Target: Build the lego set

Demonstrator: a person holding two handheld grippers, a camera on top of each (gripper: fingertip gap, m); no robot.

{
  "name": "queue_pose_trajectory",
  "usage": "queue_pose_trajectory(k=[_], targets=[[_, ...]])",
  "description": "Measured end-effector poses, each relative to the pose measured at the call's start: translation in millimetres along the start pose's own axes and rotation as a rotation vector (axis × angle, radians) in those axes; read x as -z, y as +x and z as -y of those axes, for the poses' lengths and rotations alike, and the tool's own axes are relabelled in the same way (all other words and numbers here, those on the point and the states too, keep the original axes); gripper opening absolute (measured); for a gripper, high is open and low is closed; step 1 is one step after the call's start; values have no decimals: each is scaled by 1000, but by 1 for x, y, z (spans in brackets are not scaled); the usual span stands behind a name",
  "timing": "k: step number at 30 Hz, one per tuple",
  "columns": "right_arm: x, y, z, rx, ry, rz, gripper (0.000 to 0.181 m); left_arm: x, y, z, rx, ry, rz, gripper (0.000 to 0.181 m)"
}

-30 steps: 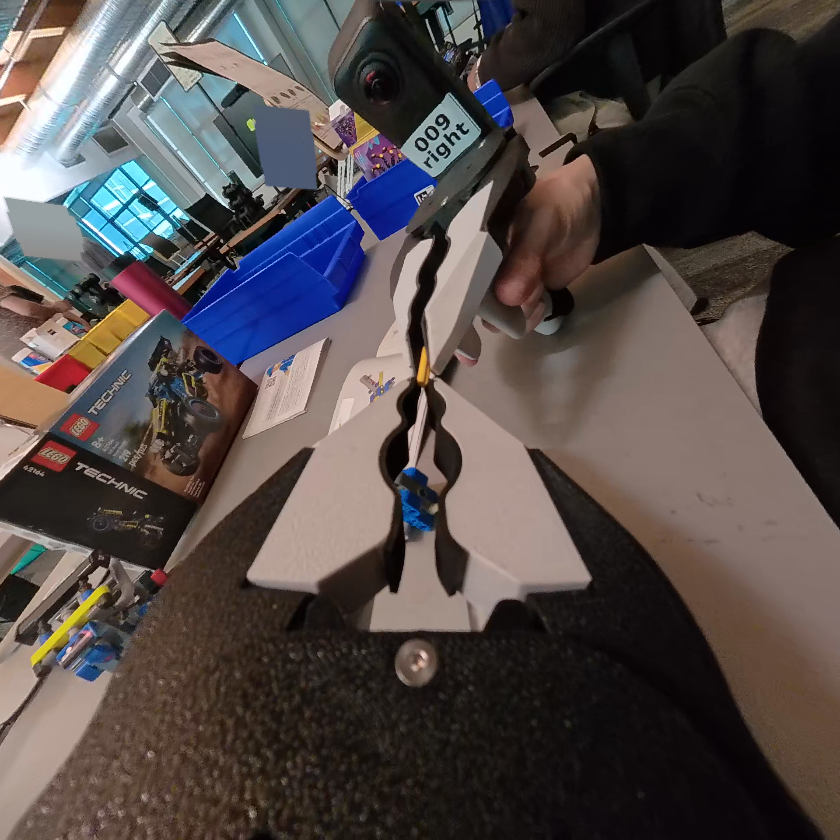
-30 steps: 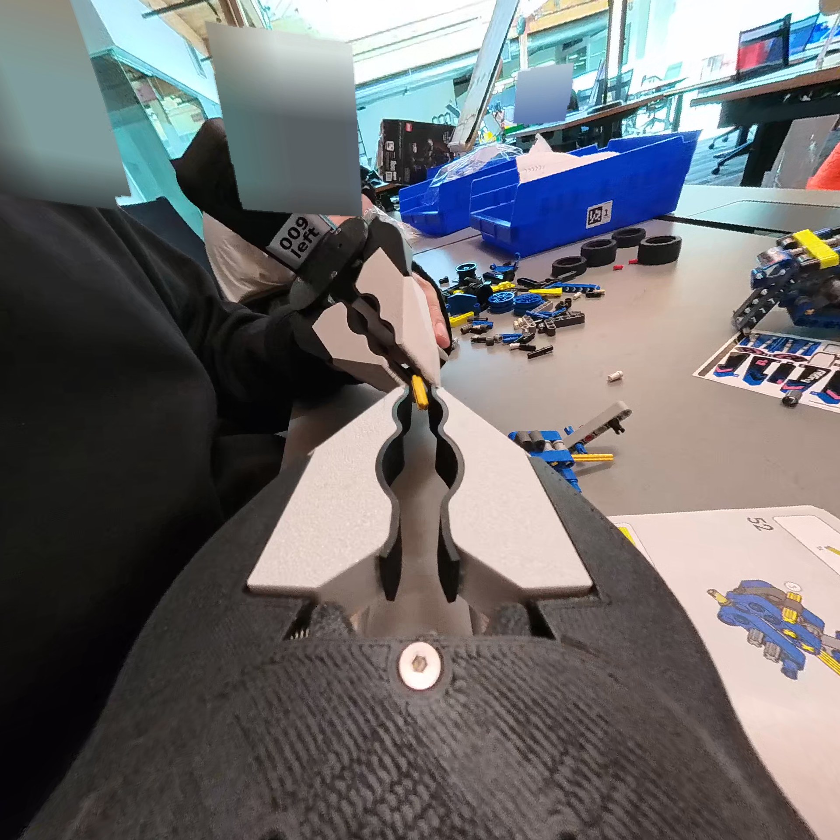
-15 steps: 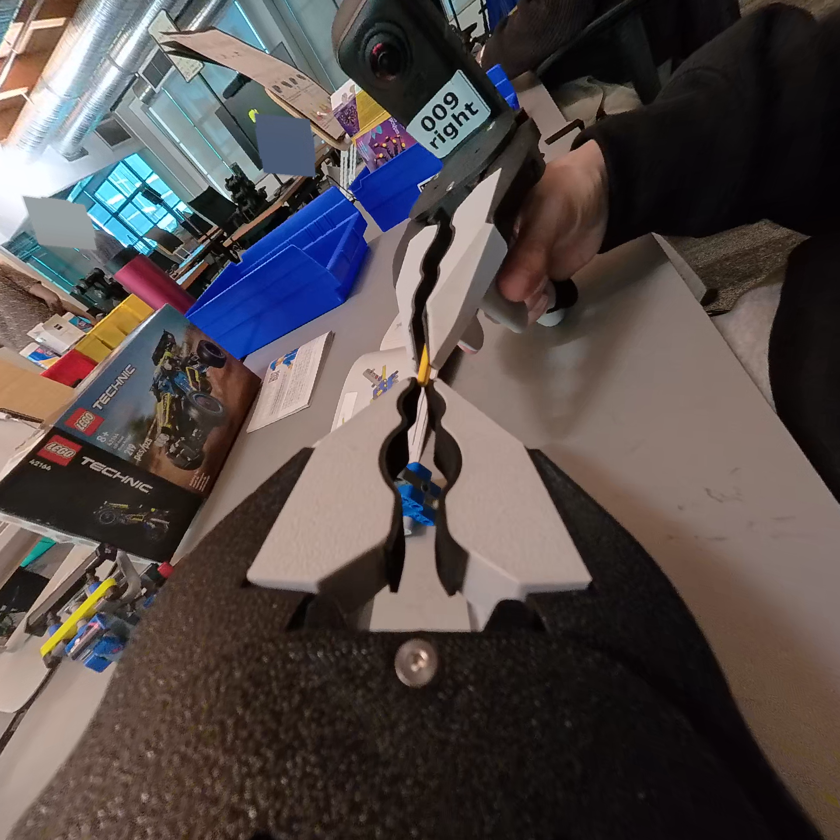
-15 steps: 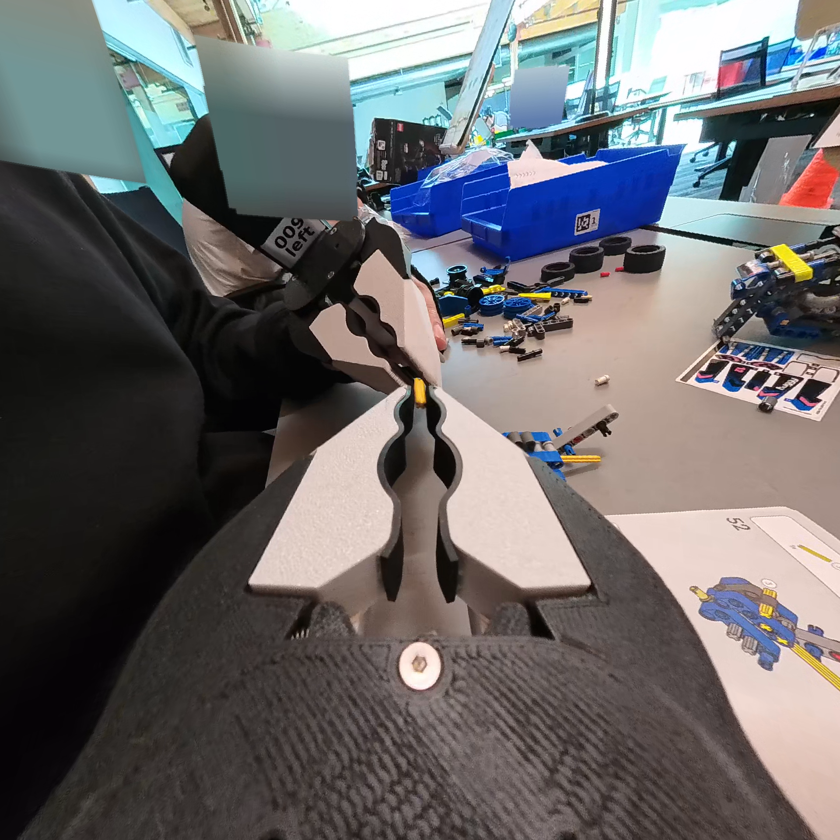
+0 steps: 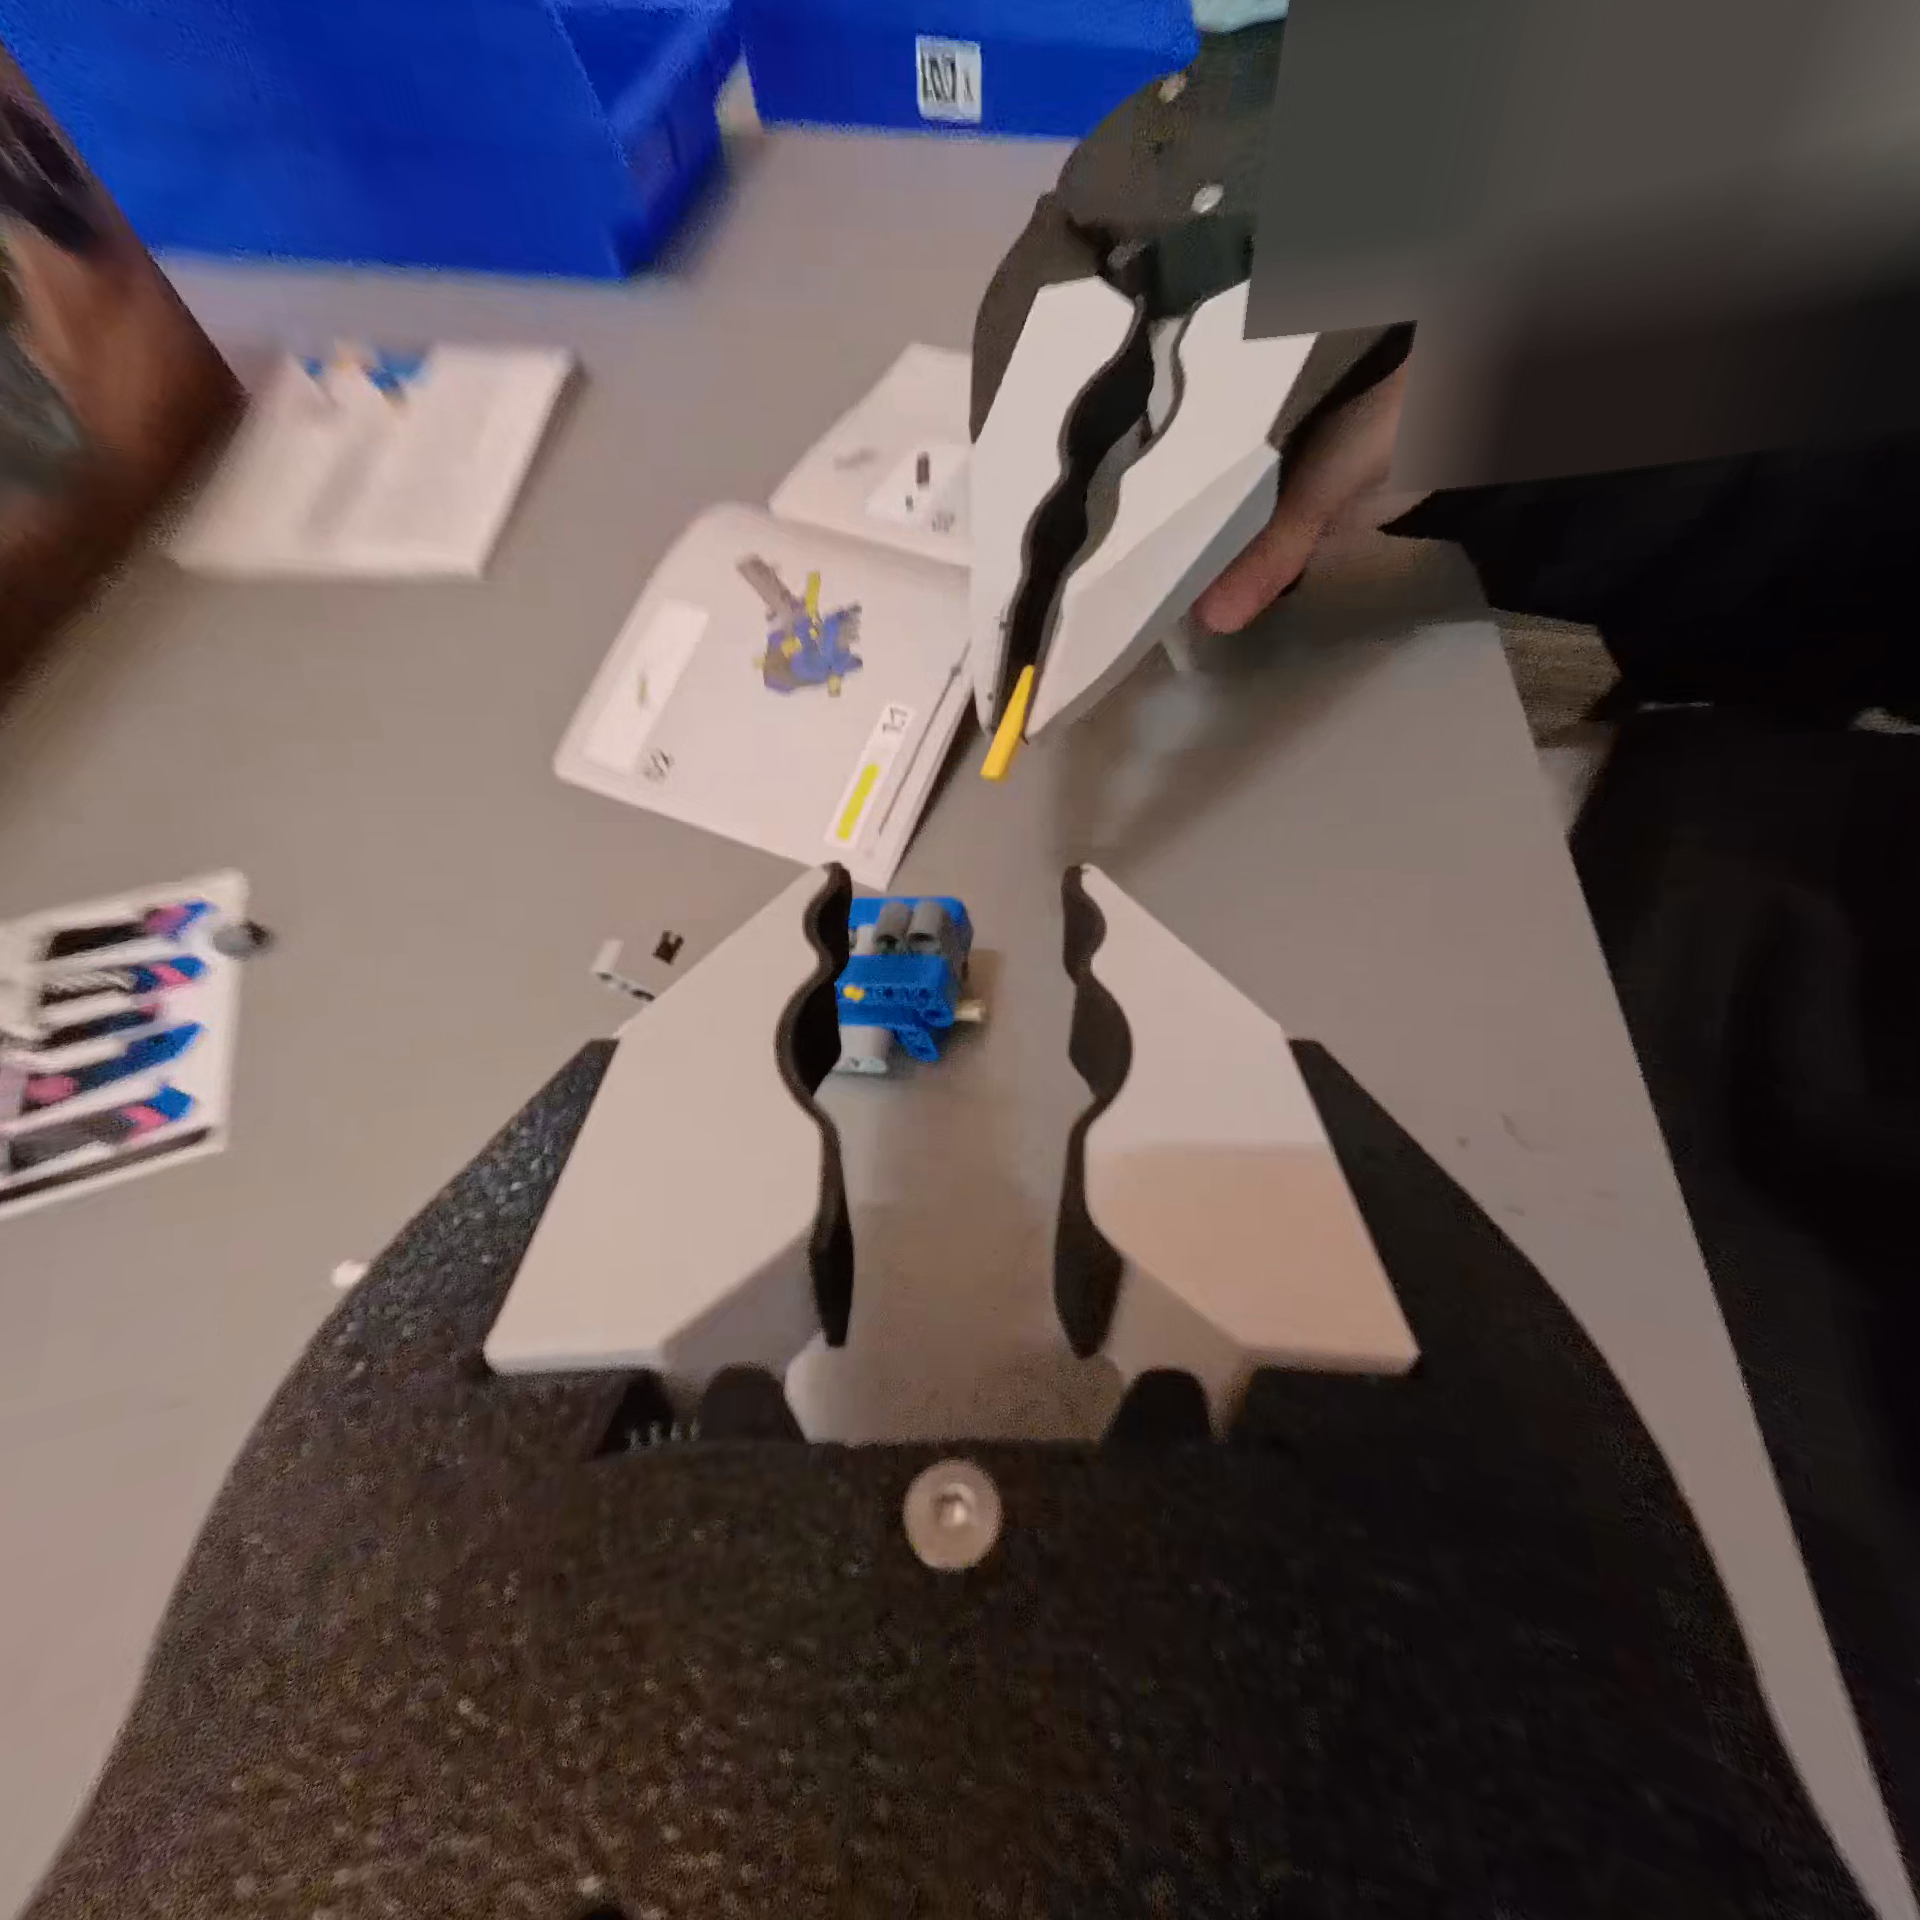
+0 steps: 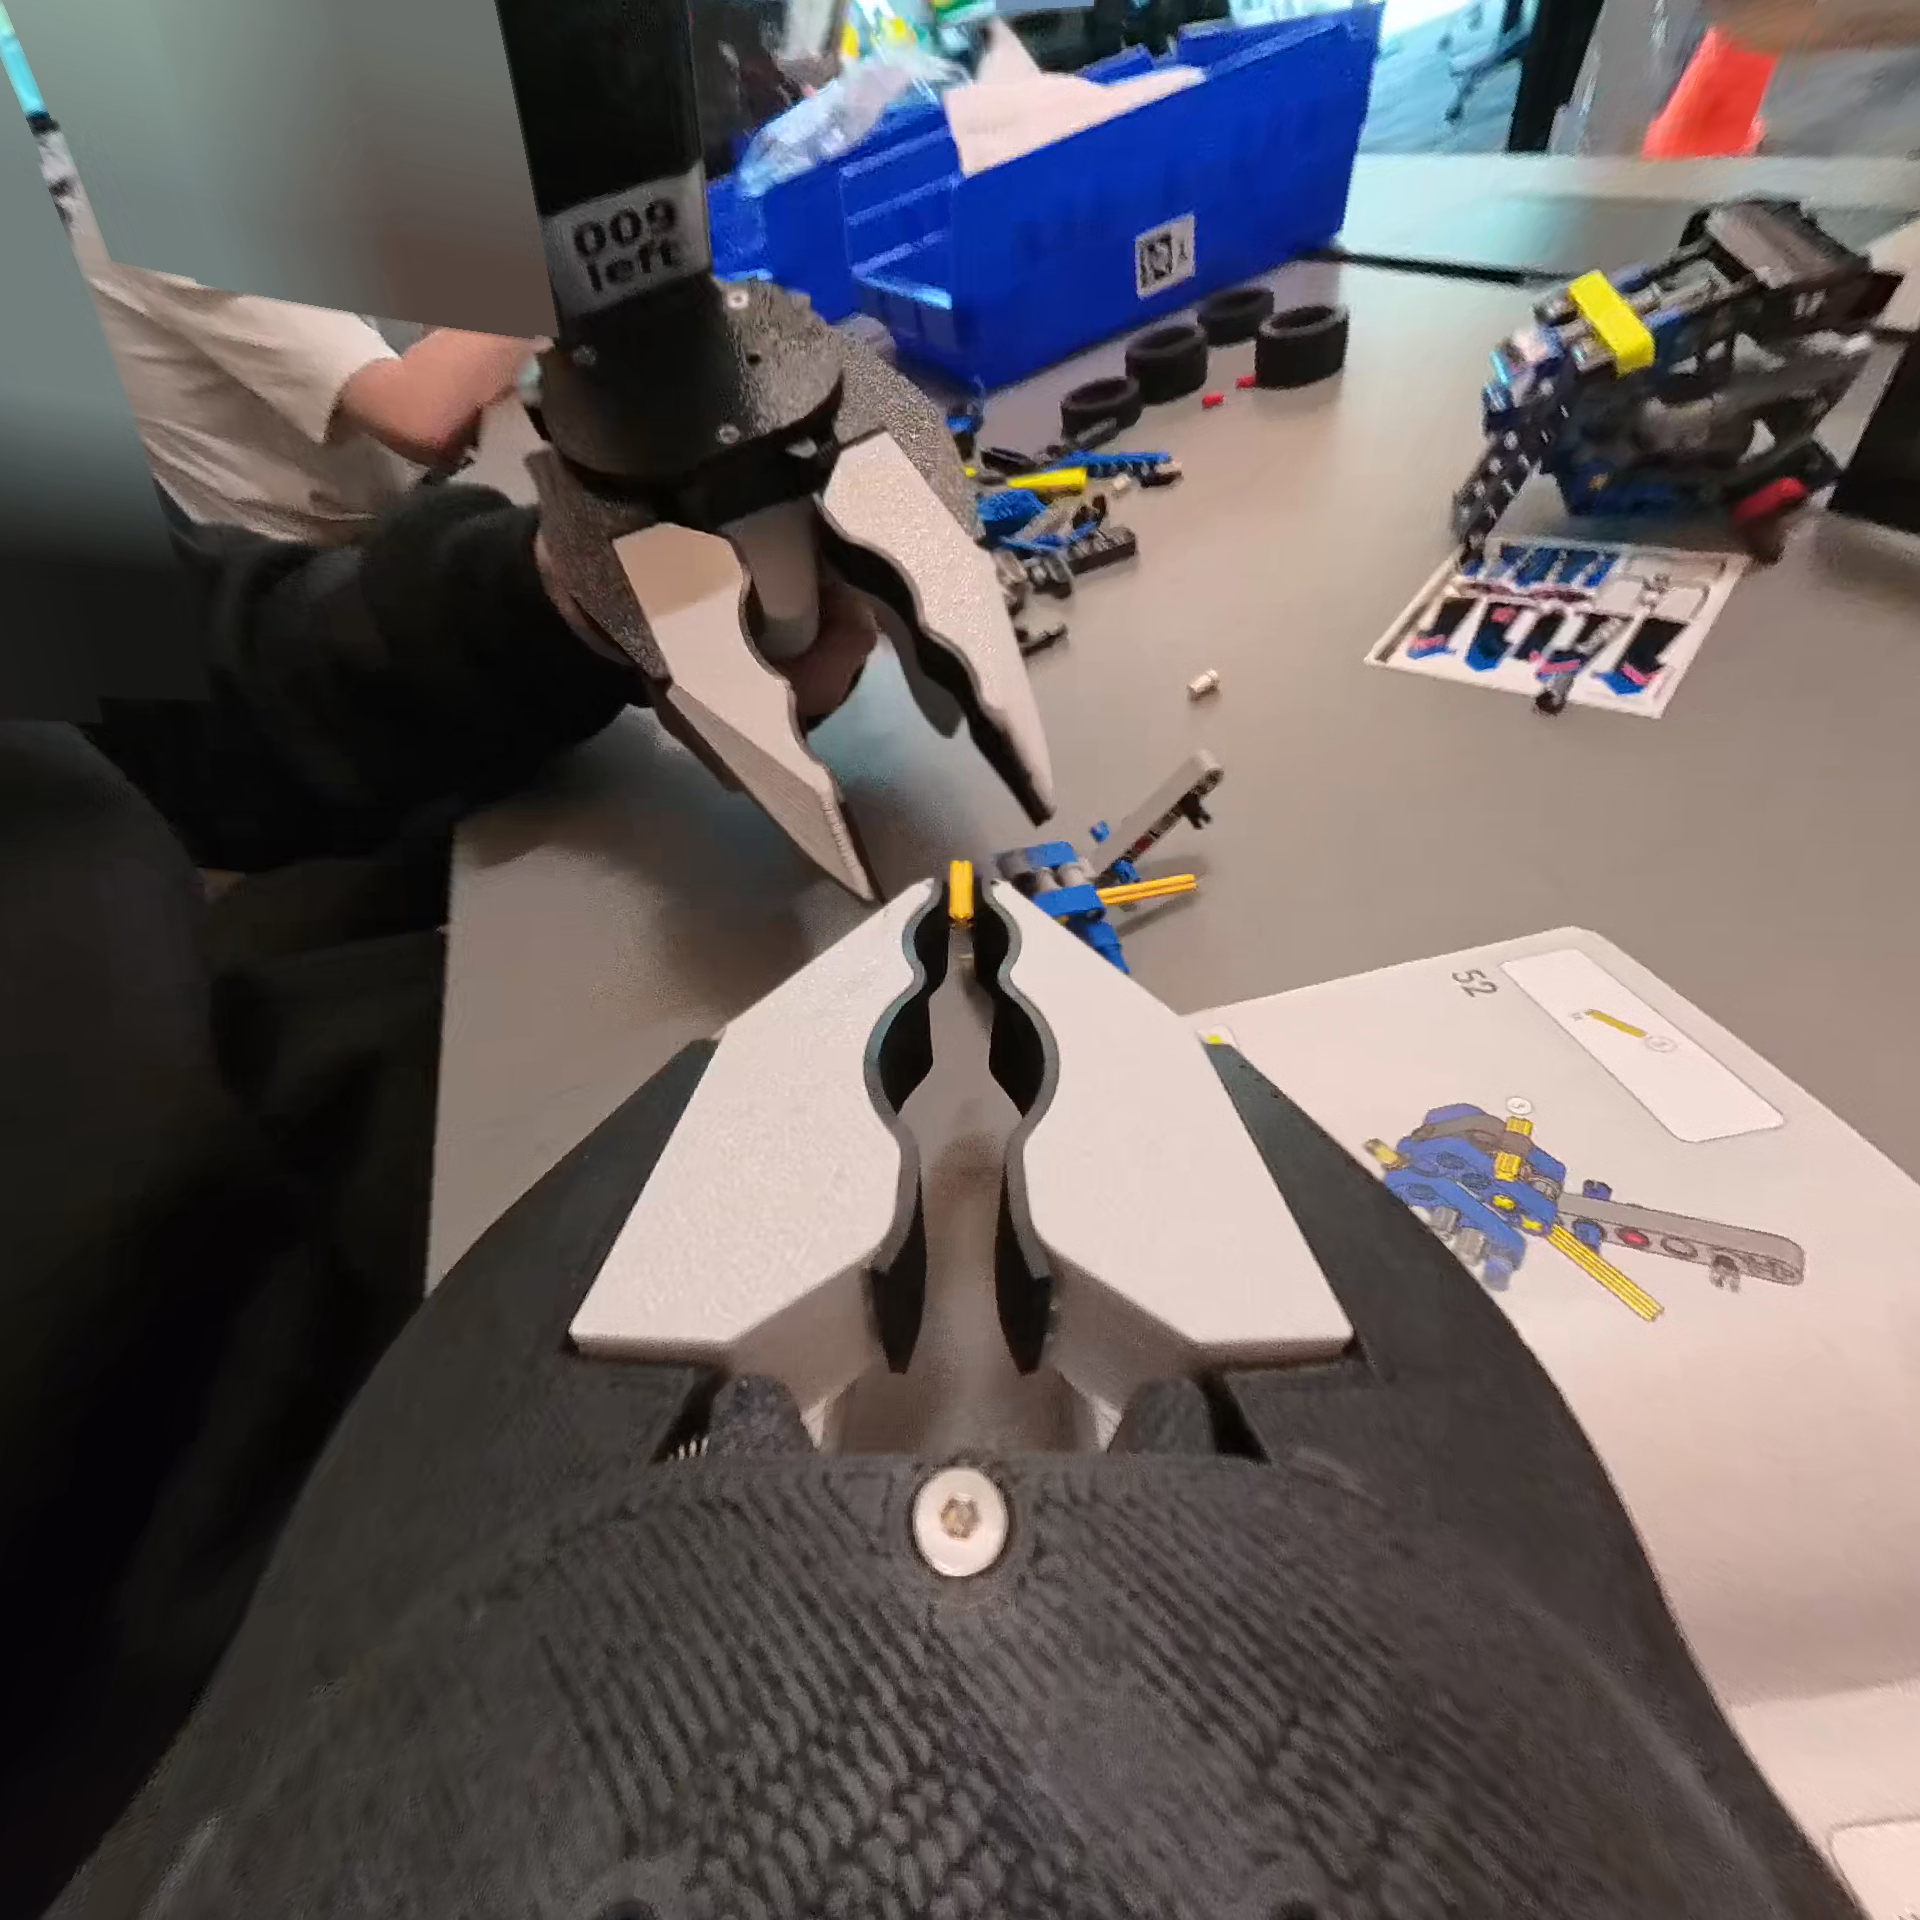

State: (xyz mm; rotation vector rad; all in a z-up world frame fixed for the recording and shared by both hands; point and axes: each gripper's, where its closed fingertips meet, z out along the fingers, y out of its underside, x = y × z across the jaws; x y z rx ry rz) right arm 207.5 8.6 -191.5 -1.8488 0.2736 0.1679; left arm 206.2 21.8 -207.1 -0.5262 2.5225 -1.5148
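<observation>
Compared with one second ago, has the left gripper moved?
Yes. The left gripper has opened, pulled back from the right gripper, and now points down at the grey table; the yellow axle remains in the right jaws.

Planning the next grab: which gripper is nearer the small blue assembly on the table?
Left. The left gripper hangs open right over the blue assembly; the right gripper is farther off, shut on a yellow axle.

Setting: lab or maker-type workroom. Grey counter (image 6: 1455,790) carrying blue parts bins (image 6: 1091,208) with tag stickers, loose Lego pieces (image 6: 1049,499), tyres (image 6: 1205,343), a sticker sheet (image 6: 1558,623), an open instruction booklet (image 6: 1558,1195), and a half-built model (image 6: 1662,384).
</observation>
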Motion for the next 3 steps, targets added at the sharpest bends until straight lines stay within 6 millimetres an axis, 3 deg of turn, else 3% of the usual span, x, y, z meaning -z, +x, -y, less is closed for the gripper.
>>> queue_pose_trajectory(k=[3], targets=[[-6, 7, -3, -28, -35, -20, 3, -6, -9, -9, 41, -56, -45, 31]])
